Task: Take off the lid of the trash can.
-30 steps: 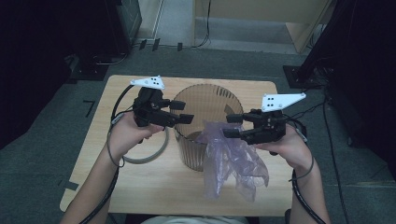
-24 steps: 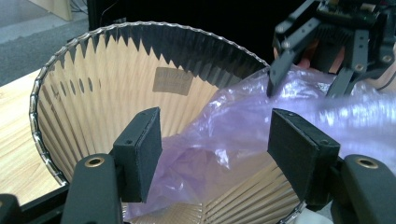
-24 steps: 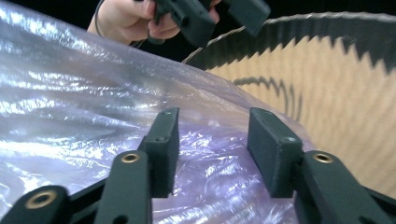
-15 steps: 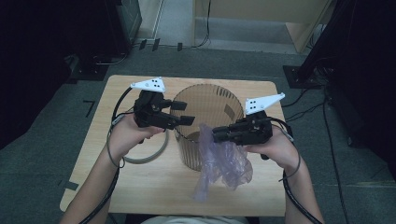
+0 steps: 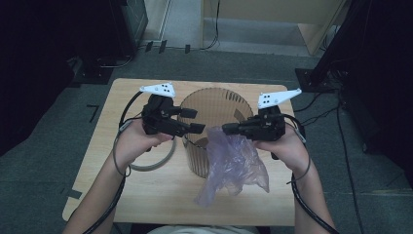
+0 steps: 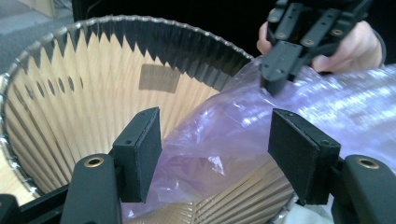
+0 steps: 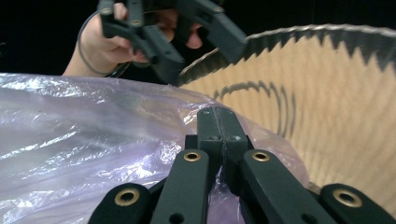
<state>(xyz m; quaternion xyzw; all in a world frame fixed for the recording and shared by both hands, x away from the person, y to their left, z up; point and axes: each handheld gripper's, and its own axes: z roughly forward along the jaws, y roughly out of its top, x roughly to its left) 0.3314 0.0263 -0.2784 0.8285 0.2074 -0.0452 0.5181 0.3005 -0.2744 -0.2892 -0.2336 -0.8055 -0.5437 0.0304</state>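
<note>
Fingers (image 7: 218,122) pinch bag (image 5: 234,163); grip point hidden.

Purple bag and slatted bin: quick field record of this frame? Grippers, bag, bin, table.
left gripper: open, jaws either side of the bag film at the bin rim
right gripper: shut on the bag's edge
translucent purple plastic bag: draped over the near rim, mostly hanging outside
round slatted wooden bin: upright, mid-table
grey ring: flat on the table, left of the bin
light wooden table: bears all

Light wooden surface (image 5: 146,195) on grey floor (image 5: 44,161)
A grey ring (image 5: 148,165) lies near left; a wooden cabinet (image 5: 272,19) stands far, dark stands (image 5: 336,53) at right
</note>
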